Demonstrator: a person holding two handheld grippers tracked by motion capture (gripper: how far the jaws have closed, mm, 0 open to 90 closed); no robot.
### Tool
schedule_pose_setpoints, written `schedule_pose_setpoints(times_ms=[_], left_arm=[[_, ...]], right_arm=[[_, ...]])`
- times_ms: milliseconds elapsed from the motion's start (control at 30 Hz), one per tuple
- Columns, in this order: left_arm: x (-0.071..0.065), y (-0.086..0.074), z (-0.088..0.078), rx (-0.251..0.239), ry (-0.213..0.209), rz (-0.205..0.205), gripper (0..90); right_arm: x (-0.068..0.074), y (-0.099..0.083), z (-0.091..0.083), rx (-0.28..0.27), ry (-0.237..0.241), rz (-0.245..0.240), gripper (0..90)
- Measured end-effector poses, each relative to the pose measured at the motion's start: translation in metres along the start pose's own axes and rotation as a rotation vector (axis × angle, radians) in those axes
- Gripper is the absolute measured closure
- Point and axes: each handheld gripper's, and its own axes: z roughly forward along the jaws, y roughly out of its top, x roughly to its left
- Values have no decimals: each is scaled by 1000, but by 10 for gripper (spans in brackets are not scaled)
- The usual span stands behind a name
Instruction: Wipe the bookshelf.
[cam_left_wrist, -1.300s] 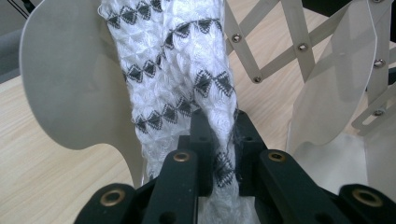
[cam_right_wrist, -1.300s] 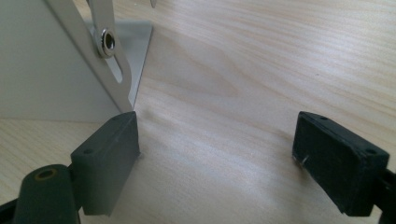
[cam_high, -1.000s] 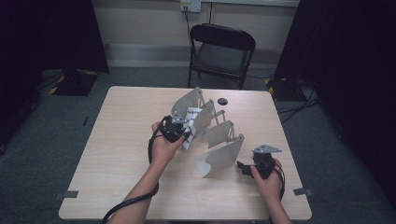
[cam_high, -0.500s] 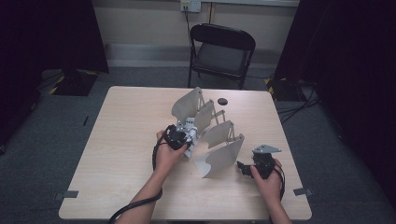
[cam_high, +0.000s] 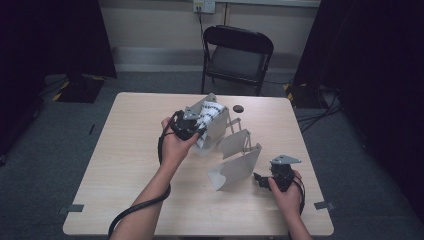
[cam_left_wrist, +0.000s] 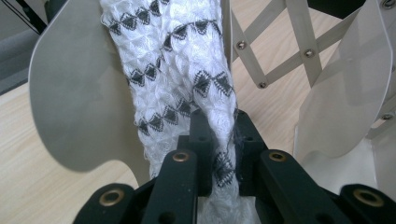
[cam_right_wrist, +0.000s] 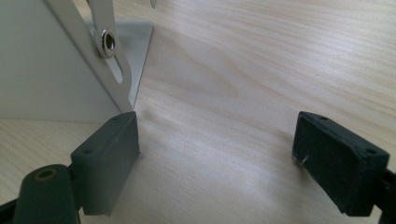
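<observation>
Your left gripper (cam_left_wrist: 215, 140) pinched the patterned cloth (cam_left_wrist: 180, 79) between rack plates (cam_high: 235, 172); lift straight, avoid snagging. Right gripper (cam_right_wrist: 217, 161) sat spread, idle.

A light wooden table (cam_high: 125, 190) with rounded corners stands on grey carpet (cam_high: 45, 165). Beyond its far edge, a black folding chair (cam_high: 237, 55) faces the table, set before a pale wall (cam_high: 150, 25) with a wall socket (cam_high: 204, 6) near the top. Dark curtains (cam_high: 50, 40) hang at both sides, leaving the room dim. Cables (cam_high: 320, 112) trail over the floor right of the table, and small strips of tape (cam_high: 76, 208) mark its near corners
</observation>
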Motion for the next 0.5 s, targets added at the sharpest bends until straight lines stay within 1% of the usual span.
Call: schedule_pose_setpoints(times_ms=[33, 67, 100, 133, 200, 267, 333, 400, 433, 467, 500], left_arm=[[0, 0, 3, -5, -2, -3, 815], [0, -1, 6, 0, -1, -10, 815], [0, -2, 8, 12, -5, -5, 815], [-1, -5, 12, 14, -9, -15, 815], [-2, -12, 19, 41, -18, -12, 815], [-3, -20, 26, 47, -27, -33, 815], [-4, -28, 30, 56, -33, -43, 815], [-5, -34, 34, 75, -37, -37, 815], [-6, -37, 36, 80, -40, -39, 815], [-8, -40, 38, 81, -40, -52, 815], [-8, -43, 40, 81, -45, -51, 815]], right_arm=[[0, 0, 0, 0, 0, 0, 141], [0, 0, 0, 0, 0, -1, 141], [0, 0, 0, 0, 0, 0, 142], [0, 0, 0, 1, -1, 1, 142], [0, 0, 0, 0, 0, 0, 142], [0, 0, 0, 0, 0, 0, 141], [0, 0, 0, 1, 1, 0, 141], [0, 0, 0, 1, 1, -1, 141], [0, 0, 0, 1, 1, -1, 142], [0, 0, 0, 0, 1, -1, 141], [0, 0, 0, 0, 1, -1, 142]])
